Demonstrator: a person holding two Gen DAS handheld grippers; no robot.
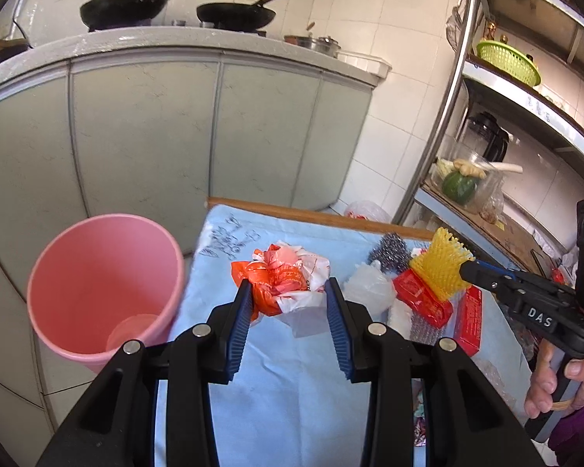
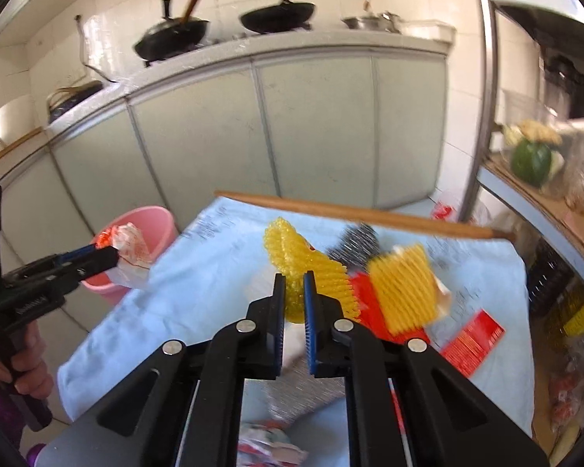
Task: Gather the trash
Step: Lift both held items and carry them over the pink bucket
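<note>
Left gripper (image 1: 288, 292) clamps crumpled orange-white plastic bag (image 1: 280, 280), near table's left edge, beside pink bin (image 1: 97, 284). Right gripper (image 2: 294, 284) pinches yellow foam net (image 2: 292, 253) over red packets (image 2: 473, 340).

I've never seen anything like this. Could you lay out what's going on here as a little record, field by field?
Setting: kitchen, small table with a light blue cloth
Left tool: shut on an orange-and-white plastic bag
Right tool: shut on a yellow foam net
Bin: pink bucket beside the table
Waiting on the cloth: second yellow net, red packets, steel scourer, clear plastic bag
</note>
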